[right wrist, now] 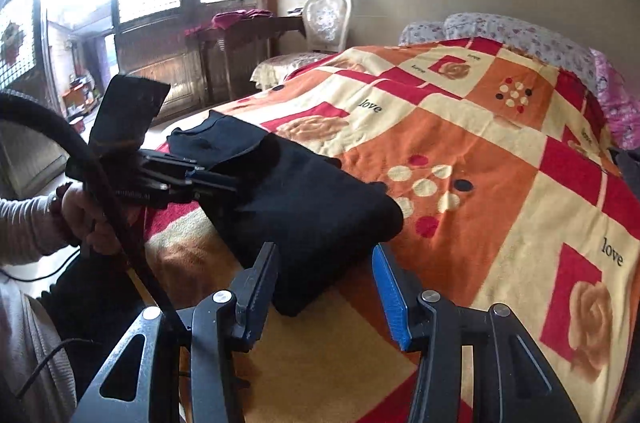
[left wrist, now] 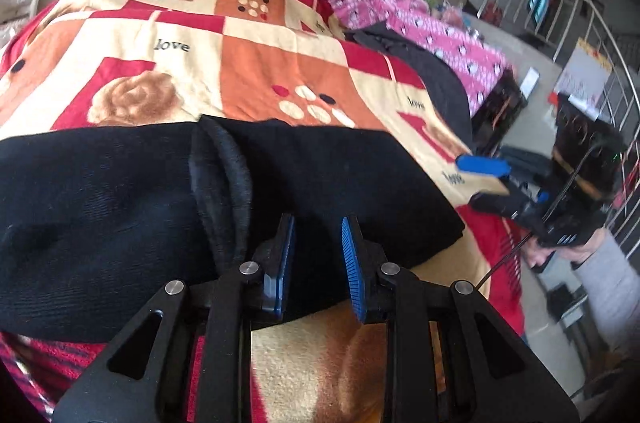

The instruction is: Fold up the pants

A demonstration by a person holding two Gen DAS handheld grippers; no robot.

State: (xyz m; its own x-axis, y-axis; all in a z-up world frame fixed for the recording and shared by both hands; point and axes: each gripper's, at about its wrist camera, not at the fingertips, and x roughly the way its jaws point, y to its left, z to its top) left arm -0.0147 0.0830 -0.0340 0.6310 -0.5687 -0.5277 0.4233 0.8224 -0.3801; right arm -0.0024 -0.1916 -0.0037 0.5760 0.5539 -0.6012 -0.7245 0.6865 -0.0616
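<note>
Black pants (left wrist: 120,203) lie folded into a thick bundle on the near part of the patterned blanket (left wrist: 260,55). One grey-black flap (left wrist: 224,175) stands up from their middle. My left gripper (left wrist: 316,223) hovers over the bundle's near edge, open, with nothing between its blue pads. In the right wrist view the pants (right wrist: 304,207) lie ahead and to the left. My right gripper (right wrist: 325,251) stands open just short of their near corner and holds nothing. The left gripper (right wrist: 208,179) shows there at the pants' left edge. The right gripper (left wrist: 484,165) shows at the bed's right side.
The blanket (right wrist: 500,163) covers the bed beyond the pants. Pink bedding (left wrist: 420,19) and a dark garment (left wrist: 432,71) lie along the bed's right side. A white chair (right wrist: 326,19) and a wooden table (right wrist: 240,39) stand past the bed. A person's hand (right wrist: 88,215) holds the left gripper.
</note>
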